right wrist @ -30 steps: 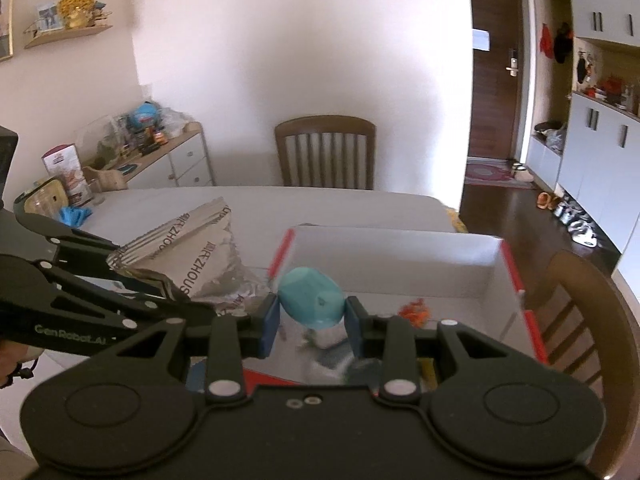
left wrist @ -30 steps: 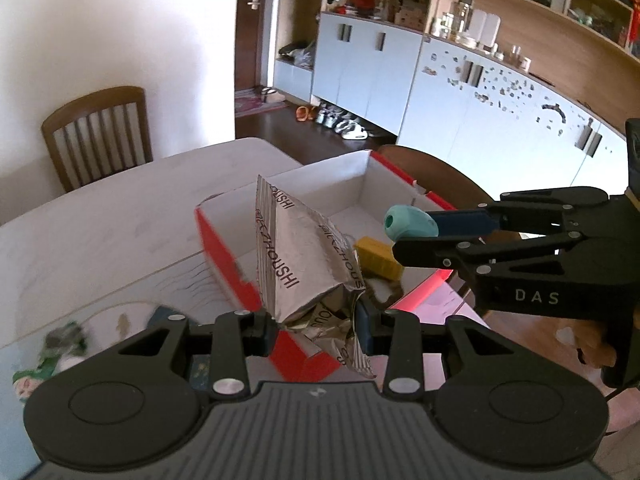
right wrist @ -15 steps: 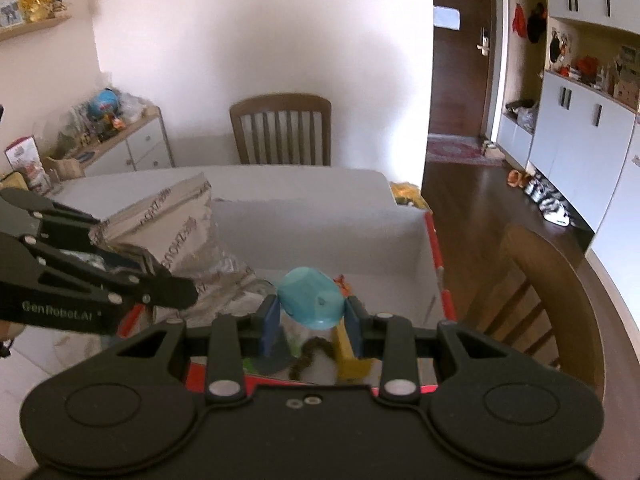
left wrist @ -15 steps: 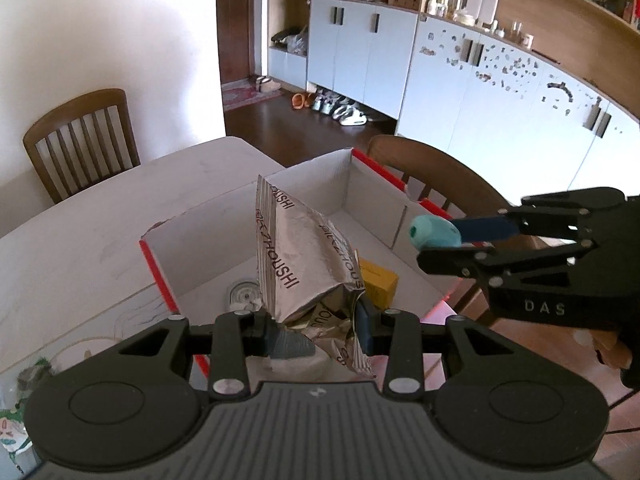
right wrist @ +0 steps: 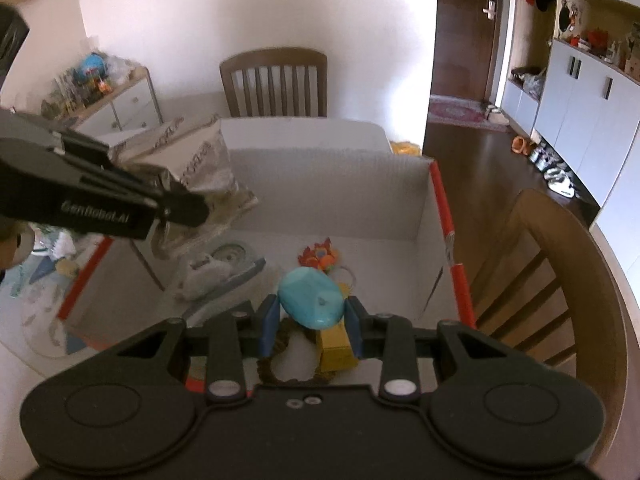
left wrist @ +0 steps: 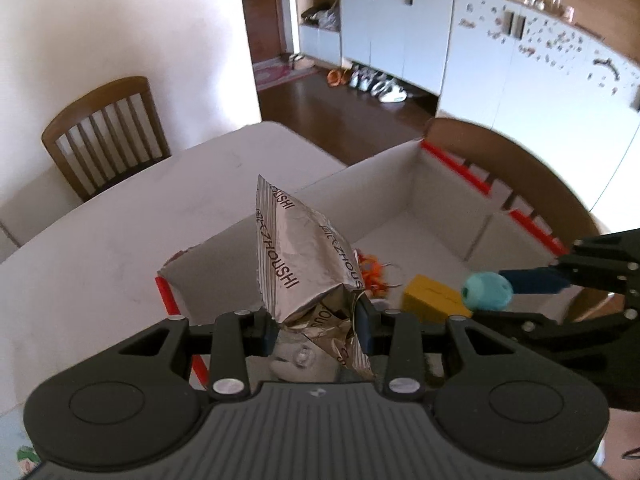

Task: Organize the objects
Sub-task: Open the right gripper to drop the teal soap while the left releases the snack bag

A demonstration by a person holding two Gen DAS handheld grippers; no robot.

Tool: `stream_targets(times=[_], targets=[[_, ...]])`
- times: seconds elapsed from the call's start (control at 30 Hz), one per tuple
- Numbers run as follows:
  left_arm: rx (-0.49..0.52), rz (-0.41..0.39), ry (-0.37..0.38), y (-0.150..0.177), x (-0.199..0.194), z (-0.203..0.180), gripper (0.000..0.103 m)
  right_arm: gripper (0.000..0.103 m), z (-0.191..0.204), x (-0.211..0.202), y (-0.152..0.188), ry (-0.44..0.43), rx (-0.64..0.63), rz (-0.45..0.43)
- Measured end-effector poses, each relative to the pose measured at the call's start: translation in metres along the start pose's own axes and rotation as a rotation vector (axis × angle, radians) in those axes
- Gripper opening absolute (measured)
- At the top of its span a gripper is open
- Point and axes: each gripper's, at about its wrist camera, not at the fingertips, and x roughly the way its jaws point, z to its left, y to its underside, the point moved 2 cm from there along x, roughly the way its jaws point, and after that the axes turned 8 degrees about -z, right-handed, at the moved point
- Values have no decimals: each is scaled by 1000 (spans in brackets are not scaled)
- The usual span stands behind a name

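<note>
My left gripper (left wrist: 316,322) is shut on a crinkled silver foil snack bag (left wrist: 304,256) and holds it above the left part of an open white box with red edges (left wrist: 452,184). My right gripper (right wrist: 311,322) is shut on a teal egg-shaped object (right wrist: 312,298) and holds it above the box's near right part. The teal object also shows in the left wrist view (left wrist: 486,291), and the bag in the right wrist view (right wrist: 192,160). Inside the box (right wrist: 332,200) lie a yellow block (left wrist: 434,300), an orange toy (right wrist: 320,256) and a white item (right wrist: 204,274).
The box stands on a white table (left wrist: 120,220). Wooden chairs stand at the far side (right wrist: 276,84) and at the right of the box (right wrist: 560,280). A patterned mat (right wrist: 40,300) lies left of the box. White cupboards (left wrist: 400,28) line the far wall.
Both grippers have moved further over the box with their loads. The bag and the teal object now hang above the box's inside, with more of its contents showing.
</note>
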Motion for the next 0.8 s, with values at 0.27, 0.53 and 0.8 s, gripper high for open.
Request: stream_targets(times=[0.27, 0.53, 0.8], targets=[[23, 89, -19, 12, 36, 2, 37, 33, 3, 28, 3, -20, -7, 77], [45, 135, -23, 22, 54, 2, 37, 33, 8, 48, 3, -22, -37, 129], [36, 139, -7, 20, 59, 2, 38, 34, 11, 53, 3, -6, -61, 129]])
